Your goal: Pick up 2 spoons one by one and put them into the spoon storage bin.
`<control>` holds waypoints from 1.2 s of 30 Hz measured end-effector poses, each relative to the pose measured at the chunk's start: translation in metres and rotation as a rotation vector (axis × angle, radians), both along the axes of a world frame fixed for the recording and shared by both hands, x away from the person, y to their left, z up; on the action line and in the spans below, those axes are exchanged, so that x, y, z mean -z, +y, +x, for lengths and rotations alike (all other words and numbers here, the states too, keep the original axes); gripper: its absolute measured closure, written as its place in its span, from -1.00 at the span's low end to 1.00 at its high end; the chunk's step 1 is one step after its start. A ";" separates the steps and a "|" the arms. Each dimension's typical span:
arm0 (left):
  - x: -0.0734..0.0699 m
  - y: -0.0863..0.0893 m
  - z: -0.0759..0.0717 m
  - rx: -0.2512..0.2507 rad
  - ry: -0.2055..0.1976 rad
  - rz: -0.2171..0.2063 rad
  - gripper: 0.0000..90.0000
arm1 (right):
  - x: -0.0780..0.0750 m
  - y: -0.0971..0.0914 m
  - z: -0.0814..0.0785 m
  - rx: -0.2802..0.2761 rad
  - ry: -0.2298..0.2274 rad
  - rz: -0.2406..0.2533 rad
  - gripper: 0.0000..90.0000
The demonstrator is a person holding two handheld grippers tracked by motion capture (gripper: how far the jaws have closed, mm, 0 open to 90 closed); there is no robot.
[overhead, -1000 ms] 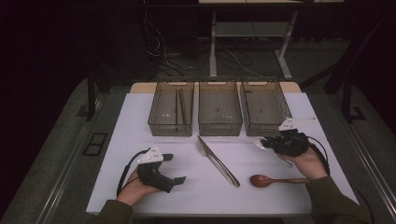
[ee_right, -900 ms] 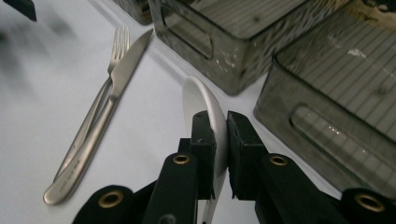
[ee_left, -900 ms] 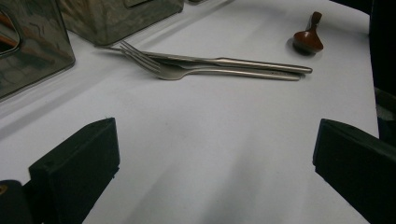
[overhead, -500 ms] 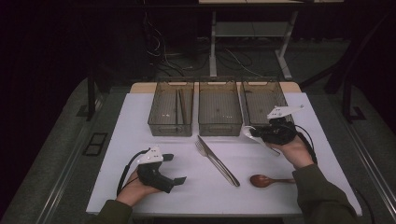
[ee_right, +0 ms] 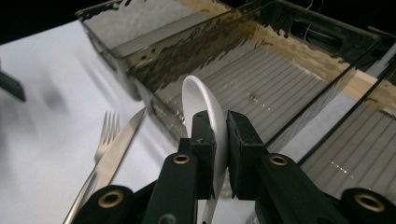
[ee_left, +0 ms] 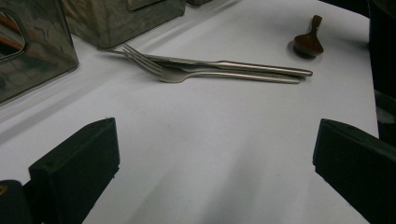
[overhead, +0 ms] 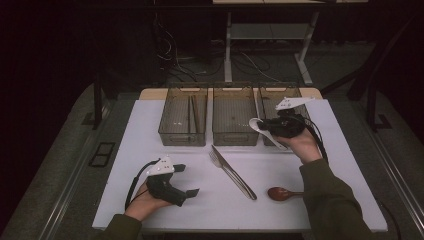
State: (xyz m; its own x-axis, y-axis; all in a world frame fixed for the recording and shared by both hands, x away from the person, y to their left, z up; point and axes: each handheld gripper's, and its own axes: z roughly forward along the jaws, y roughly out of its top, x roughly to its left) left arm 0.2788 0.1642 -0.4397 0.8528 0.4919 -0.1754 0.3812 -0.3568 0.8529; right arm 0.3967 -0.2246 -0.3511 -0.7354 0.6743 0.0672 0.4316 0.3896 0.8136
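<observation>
Three clear bins (overhead: 235, 120), two spoons (overhead: 281, 193), one fork (overhead: 216, 159), one knife (overhead: 235, 175), two chopsticks (overhead: 194, 112).

White spoon (ee_right: 205, 109) — glossy, bowl on edge, clamped in the right hand-held gripper (ee_right: 218, 140) — raised above the bins' front wall, at 2 o'clock.

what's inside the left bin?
In the left bin, a pair of brown sticks, likely chopsticks, lies lengthwise along its right side. The rest of the floor looks bare; the tinted front wall obscures the near strip.
</observation>
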 end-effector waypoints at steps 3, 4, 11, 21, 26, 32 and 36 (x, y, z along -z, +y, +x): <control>0.000 0.000 0.000 0.002 0.000 0.000 -1.00 | -0.004 0.006 0.012 0.005 0.004 0.009 0.80; 0.000 0.000 0.000 0.004 -0.001 0.001 -1.00 | -0.006 0.009 0.016 0.006 0.003 0.007 0.80; 0.000 0.000 0.000 0.008 -0.002 -0.001 -1.00 | -0.012 0.031 0.042 0.013 0.004 -0.002 0.80; -0.001 0.000 0.000 0.009 -0.005 -0.003 -1.00 | 0.002 0.058 0.072 0.023 0.021 -0.012 0.80; -0.001 0.000 -0.001 0.010 -0.006 -0.006 -1.00 | 0.012 0.070 0.081 0.026 0.038 -0.027 0.80; -0.001 0.000 0.000 0.013 -0.005 -0.004 -1.00 | 0.024 0.083 0.086 0.021 0.063 -0.068 0.80; -0.001 -0.001 -0.001 0.014 -0.006 -0.004 -1.00 | 0.028 0.089 0.087 0.017 0.080 -0.103 0.80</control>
State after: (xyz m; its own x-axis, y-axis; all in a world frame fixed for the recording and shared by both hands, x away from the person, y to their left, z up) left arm 0.2781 0.1636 -0.4385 0.8605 0.4794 -0.1727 0.3714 -0.3581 0.8566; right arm 0.4837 -0.1357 -0.3792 -0.7188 0.6930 0.0547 0.5005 0.4612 0.7327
